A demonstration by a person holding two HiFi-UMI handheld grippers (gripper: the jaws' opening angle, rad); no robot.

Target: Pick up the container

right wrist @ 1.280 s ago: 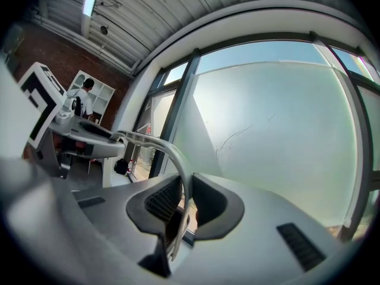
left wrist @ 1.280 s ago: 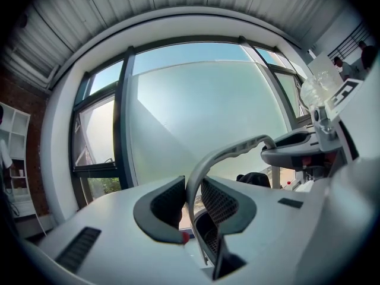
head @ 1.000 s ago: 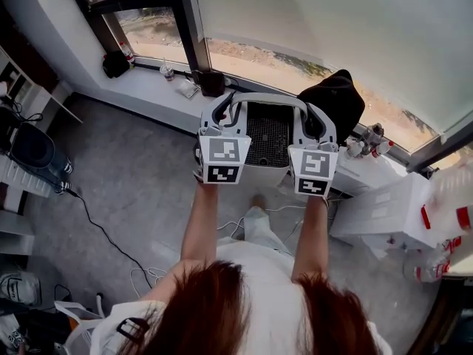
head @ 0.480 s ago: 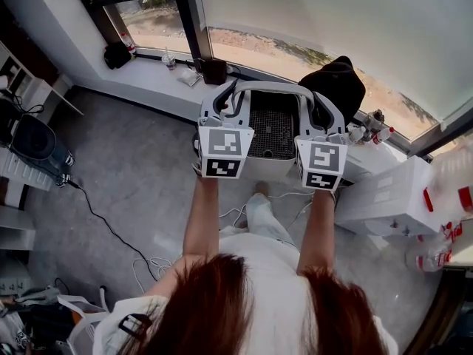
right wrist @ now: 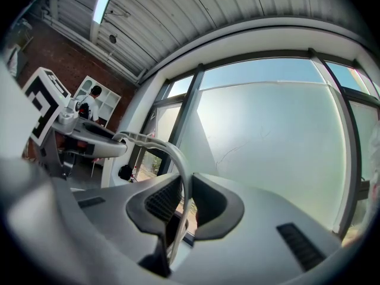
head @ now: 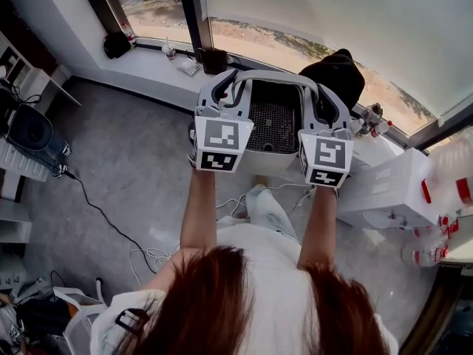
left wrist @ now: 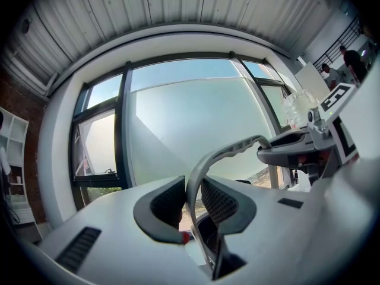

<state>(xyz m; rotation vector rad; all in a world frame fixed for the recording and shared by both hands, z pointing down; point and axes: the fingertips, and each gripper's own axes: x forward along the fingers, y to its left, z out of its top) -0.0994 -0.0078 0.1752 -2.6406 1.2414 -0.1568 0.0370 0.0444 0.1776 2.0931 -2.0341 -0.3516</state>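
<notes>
A grey floor (head: 140, 176) carries most of what is here. A thin black cable (head: 77, 194) runs across it from a dark round appliance (head: 29, 133) at its left edge toward the near side. There, loose white cables (head: 151, 256) lie in a coil, and more white cable (head: 238, 202) lies nearer the middle. White boxes (head: 388, 194) stand at the floor's right edge. Along the far edge runs a pale window ledge (head: 144, 69). A black bag (head: 116, 44) sits at its left end, then a small cup (head: 169, 50) and a dark box (head: 214, 60). Small bottles (head: 373, 118) stand toward its right end.
</notes>
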